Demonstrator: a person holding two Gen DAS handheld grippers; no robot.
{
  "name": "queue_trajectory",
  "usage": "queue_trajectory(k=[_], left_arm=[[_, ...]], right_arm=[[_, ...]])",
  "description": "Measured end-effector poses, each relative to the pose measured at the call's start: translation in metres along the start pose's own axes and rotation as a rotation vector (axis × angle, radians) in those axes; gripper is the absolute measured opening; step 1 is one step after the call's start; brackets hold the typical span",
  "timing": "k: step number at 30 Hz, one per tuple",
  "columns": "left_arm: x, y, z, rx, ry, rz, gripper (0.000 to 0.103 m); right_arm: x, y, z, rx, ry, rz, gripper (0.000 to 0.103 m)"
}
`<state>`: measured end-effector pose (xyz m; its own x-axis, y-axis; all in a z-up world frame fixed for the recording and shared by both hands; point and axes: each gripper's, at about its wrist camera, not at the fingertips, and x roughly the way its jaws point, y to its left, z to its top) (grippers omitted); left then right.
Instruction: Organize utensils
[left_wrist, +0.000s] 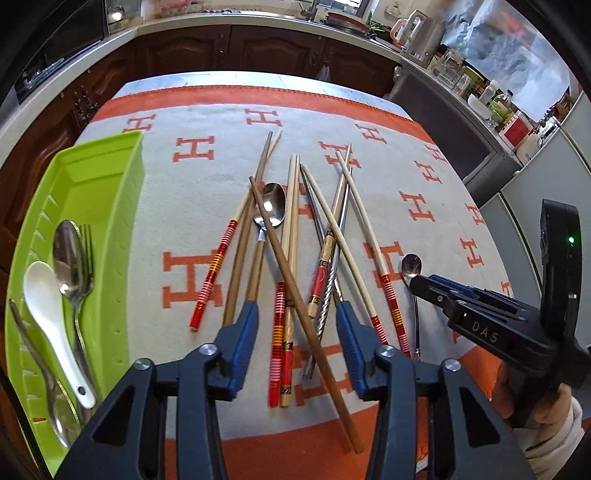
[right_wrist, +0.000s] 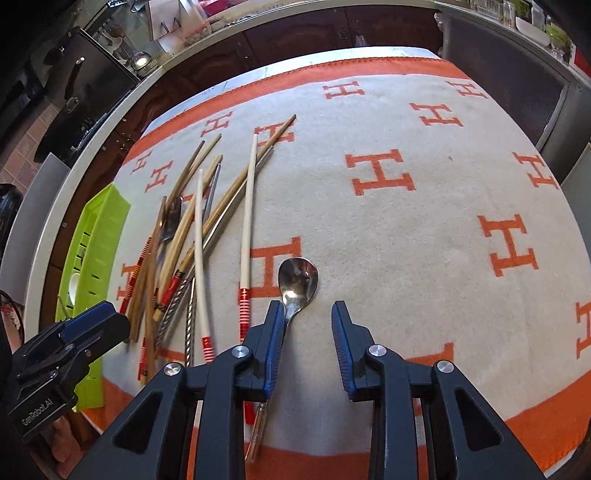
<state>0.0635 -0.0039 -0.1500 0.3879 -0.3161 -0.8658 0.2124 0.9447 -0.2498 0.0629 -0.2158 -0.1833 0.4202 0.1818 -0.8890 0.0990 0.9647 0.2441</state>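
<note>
A heap of chopsticks (left_wrist: 291, 236), some wooden, some with red banded ends and some metal, lies crossed on the orange and cream cloth, with a metal spoon (left_wrist: 272, 205) among them. My left gripper (left_wrist: 295, 319) hovers open over their near ends, and several sticks pass between its fingers untouched. A small metal spoon (right_wrist: 297, 282) lies apart to the right of the heap. My right gripper (right_wrist: 307, 308) is open just above its neck, and the handle runs under the left finger (right_wrist: 275, 325). In the left wrist view the right gripper (left_wrist: 424, 282) shows by that small spoon (left_wrist: 410, 267).
A lime green tray (left_wrist: 110, 166) at the table's left holds a metal spoon (left_wrist: 68, 254), a fork (left_wrist: 86, 240) and a white ceramic spoon (left_wrist: 48, 306). Dark cabinets and a cluttered counter (left_wrist: 480, 92) ring the table. A hand (left_wrist: 550, 410) holds the right gripper.
</note>
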Motion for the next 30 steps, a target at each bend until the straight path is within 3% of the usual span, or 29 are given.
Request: queue_trajectory(k=[7,13,14,15,23,30], left_arm=[[0.025,0.005,0.006,-0.055,0.046,-0.025,0.018],[0.037,0.010,0.014,-0.084,0.035,-0.012,0.012],[0.040,0.011,0.016,-0.092,0.034,-0.008,0.011],[0.042,0.012,0.017,-0.099,0.025,-0.011,0.010],[0.040,0.013,0.016,-0.111,0.009,-0.002,0.004],[0.025,0.013,0.008,-0.113,0.000,-0.027,0.004]], right_arm=[[0.011,0.018,0.005,-0.091,-0.067,-0.050,0.024],[0.010,0.029,-0.004,-0.162,-0.126,-0.091,0.021],[0.008,0.027,-0.007,-0.161,-0.135,-0.087,0.006],[0.006,0.026,-0.008,-0.156,-0.150,-0.070,0.004],[0.000,0.007,-0.010,-0.049,-0.133,0.048,0.002],[-0.012,-0.007,-0.009,0.009,-0.140,0.084,0.002]])
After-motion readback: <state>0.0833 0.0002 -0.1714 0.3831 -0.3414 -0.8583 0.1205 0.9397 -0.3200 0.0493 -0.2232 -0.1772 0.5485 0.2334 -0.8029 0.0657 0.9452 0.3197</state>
